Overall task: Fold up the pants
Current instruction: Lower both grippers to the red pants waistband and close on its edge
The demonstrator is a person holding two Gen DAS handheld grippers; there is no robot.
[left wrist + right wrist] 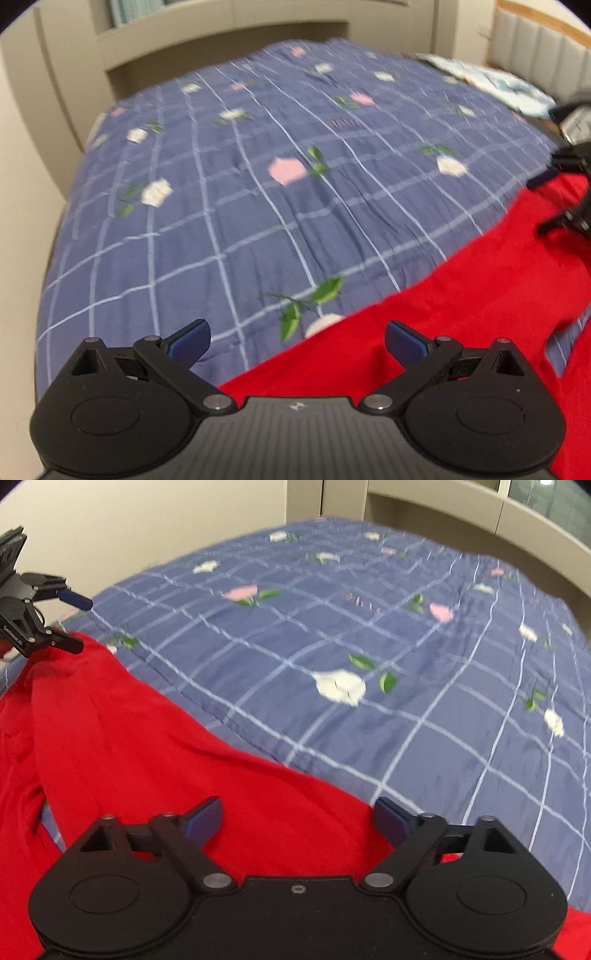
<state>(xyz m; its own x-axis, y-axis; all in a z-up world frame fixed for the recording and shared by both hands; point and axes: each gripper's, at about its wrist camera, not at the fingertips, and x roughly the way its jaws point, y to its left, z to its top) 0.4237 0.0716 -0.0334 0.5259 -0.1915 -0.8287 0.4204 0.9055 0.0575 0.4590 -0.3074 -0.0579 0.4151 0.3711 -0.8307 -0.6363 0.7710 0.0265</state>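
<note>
Red pants [147, 738] lie on a blue checked floral bedspread [258, 184] by beige walls.

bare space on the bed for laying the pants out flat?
Yes: the blue checked bedspread is bare from the edge of the red pants out to the beige headboard surround. Crowded only near the pants, where left gripper and right gripper hover open.

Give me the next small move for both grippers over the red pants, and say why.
Probably lower both onto the near edge of the red pants and close on it. The left gripper and right gripper are both open with nothing between their jaws, and the pants lie loose on the blue checked bedspread, not yet folded. The frames are blurred, so the exact grasp spot is uncertain.
</note>
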